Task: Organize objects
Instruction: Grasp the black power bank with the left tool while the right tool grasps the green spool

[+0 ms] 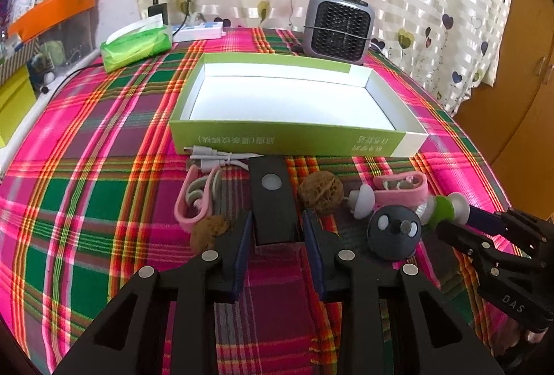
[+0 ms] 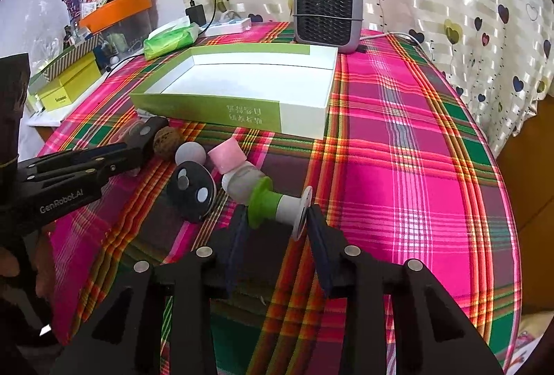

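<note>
An open green and white box [image 1: 294, 105] lies on the plaid table, its inside bare; it also shows in the right wrist view [image 2: 242, 84]. In front of it lie a black flat block [image 1: 273, 198], two walnuts [image 1: 320, 193], a white cable [image 1: 218, 158], pink straps [image 1: 192, 198], a black round disc [image 1: 394, 231] and a green and white roller [image 2: 277, 202]. My left gripper [image 1: 277, 226] is open, its fingers on either side of the black block's near end. My right gripper [image 2: 277, 222] is open around the roller's near end.
A grey fan heater [image 1: 337, 25] stands behind the box. A green tissue pack [image 1: 136, 46] and a white power strip [image 1: 199, 30] lie at the back left. Boxes and an orange tray [image 1: 52, 10] crowd the left side. A curtain hangs behind.
</note>
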`<state>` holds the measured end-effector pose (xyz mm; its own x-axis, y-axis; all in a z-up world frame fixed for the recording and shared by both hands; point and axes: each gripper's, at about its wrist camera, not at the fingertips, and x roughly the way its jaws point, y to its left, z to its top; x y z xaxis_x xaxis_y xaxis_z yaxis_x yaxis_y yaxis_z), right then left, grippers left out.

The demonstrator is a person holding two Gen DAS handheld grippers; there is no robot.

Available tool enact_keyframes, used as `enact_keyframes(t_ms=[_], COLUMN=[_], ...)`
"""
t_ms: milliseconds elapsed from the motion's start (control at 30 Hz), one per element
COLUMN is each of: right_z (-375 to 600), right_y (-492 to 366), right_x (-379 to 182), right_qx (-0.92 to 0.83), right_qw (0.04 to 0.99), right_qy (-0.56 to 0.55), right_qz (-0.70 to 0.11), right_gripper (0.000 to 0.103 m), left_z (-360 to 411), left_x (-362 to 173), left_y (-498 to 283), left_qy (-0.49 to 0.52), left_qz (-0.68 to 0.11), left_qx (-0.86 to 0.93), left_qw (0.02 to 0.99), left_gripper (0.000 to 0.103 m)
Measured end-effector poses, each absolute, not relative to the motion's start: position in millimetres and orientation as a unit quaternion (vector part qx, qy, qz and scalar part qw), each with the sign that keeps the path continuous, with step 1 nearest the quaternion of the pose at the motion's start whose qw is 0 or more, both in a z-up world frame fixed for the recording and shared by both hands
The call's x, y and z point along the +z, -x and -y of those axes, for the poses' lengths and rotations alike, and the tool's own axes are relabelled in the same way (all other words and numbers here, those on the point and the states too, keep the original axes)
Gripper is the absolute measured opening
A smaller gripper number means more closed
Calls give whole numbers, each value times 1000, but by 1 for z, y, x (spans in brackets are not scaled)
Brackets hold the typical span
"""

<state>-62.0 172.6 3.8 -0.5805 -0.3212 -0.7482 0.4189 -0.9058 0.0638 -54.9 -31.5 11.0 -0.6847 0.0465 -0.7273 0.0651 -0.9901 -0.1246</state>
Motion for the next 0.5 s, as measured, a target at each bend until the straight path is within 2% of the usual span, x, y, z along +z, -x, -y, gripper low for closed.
enact_keyframes(t_ms=[367, 500], right_z=[-168, -168], right_y=[67, 64], right_x=[3, 5], right_qx=[-888, -889], right_qw=[210, 212], right_qy=[-405, -399], right_qz=[-65, -71], right_gripper=[37, 34], left_z=[30, 30], left_x=[12, 12], left_y=[62, 62], left_qy=[-397, -396], left_qz=[-64, -63], left_qx=[-915, -916], left_qw=[2, -2], left_gripper=[28, 25])
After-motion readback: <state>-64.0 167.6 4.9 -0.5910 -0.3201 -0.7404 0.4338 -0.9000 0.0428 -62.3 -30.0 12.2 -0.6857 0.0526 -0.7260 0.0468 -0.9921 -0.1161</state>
